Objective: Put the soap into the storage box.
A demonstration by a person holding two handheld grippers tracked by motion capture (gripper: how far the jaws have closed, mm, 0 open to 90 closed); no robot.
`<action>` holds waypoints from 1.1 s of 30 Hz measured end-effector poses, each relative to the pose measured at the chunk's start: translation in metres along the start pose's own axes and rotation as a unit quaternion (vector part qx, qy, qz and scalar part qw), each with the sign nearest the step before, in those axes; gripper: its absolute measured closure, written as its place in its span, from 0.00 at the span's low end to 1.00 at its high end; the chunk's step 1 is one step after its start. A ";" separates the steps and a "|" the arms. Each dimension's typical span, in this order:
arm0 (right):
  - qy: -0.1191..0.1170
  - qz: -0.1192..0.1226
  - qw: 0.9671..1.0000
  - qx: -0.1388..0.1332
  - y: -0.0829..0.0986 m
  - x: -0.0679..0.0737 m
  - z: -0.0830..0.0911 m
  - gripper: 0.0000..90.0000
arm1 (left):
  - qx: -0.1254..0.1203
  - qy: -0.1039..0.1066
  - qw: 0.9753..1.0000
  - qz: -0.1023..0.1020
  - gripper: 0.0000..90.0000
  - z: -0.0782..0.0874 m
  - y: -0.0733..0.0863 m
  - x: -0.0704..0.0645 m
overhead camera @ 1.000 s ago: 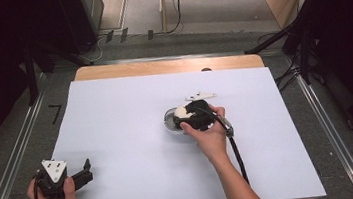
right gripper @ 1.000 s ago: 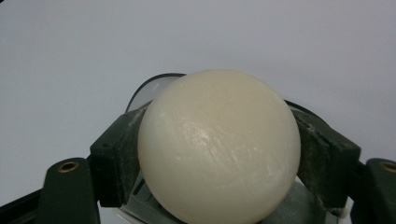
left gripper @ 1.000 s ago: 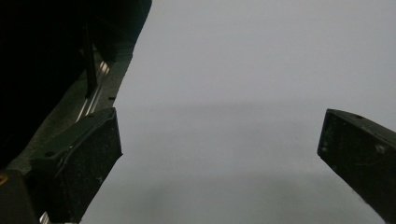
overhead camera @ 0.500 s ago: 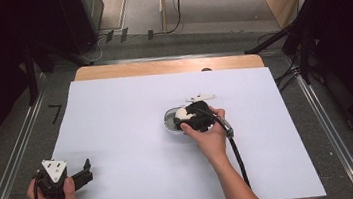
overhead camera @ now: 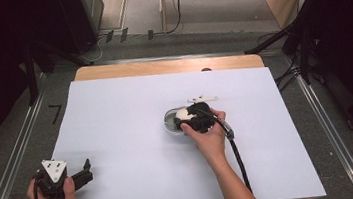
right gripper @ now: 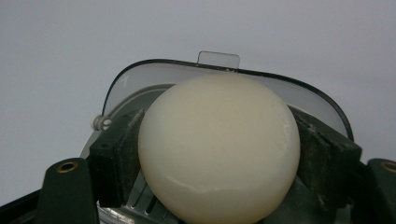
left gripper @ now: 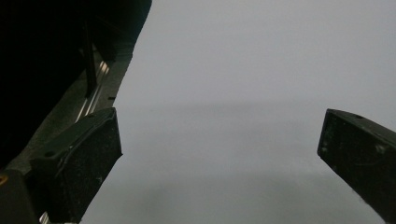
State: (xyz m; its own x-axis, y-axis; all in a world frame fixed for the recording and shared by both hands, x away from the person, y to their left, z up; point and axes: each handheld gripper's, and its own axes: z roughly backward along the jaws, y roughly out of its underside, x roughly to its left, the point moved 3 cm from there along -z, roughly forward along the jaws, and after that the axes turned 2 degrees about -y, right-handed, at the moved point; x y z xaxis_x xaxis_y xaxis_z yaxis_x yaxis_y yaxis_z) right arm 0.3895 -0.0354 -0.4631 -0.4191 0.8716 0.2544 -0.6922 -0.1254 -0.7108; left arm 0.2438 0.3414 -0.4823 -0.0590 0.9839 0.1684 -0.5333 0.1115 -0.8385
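A smooth cream-white rounded lump (right gripper: pixel 219 149), like a soap bar, sits between the pads of my right gripper (right gripper: pixel 219 156), which is shut on it. Behind and under it is a small case with a clear hinged lid (right gripper: pixel 308 95) standing open and a grey slotted base (right gripper: pixel 135 198). In the high view the right gripper (overhead camera: pixel 185 119) holds the lump (overhead camera: pixel 182 113) over the case (overhead camera: pixel 169 122) at mid-table. My left gripper (overhead camera: pixel 85 172) rests at the near left corner, and its jaws (left gripper: pixel 219 158) stand wide open over bare white sheet.
A white sheet (overhead camera: pixel 118 136) covers the wooden table (overhead camera: pixel 161 67). A small flat white piece (overhead camera: pixel 202 98) lies just beyond the case. Metal rails (overhead camera: pixel 15 158) run along both sides, and the right gripper's cable (overhead camera: pixel 236 153) trails toward the near edge.
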 end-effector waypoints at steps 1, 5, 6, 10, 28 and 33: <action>-0.001 -0.001 1.000 -0.002 0.000 0.000 0.000 0.27 | 0.000 0.000 1.000 0.000 0.00 0.000 0.000 0.000; -0.009 -0.006 1.000 -0.015 -0.003 -0.001 0.006 0.24 | -0.001 0.000 1.000 0.000 0.00 0.000 0.000 0.000; -0.009 -0.006 1.000 -0.015 -0.003 -0.001 0.006 0.24 | -0.001 0.000 1.000 0.000 0.00 0.000 0.000 0.000; -0.013 -0.005 1.000 -0.022 -0.006 -0.002 0.012 0.23 | -0.001 -0.001 1.000 0.000 0.00 0.000 0.000 -0.001; -0.014 0.002 0.999 -0.041 -0.009 -0.003 0.030 0.22 | 0.001 -0.001 1.000 -0.001 0.00 0.000 0.000 -0.001; -0.010 0.003 0.999 -0.048 -0.008 -0.008 0.039 0.22 | 0.001 -0.001 1.000 -0.001 0.00 0.000 0.000 -0.001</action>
State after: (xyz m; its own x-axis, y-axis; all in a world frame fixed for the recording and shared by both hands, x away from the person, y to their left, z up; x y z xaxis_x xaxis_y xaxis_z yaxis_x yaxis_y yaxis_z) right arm 0.3755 -0.0600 -0.4340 -0.4355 0.8613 0.2619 -0.6305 -0.0842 -0.7716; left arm 0.2441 0.3409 -0.4824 -0.0599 0.9834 0.1710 -0.5343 0.1131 -0.8377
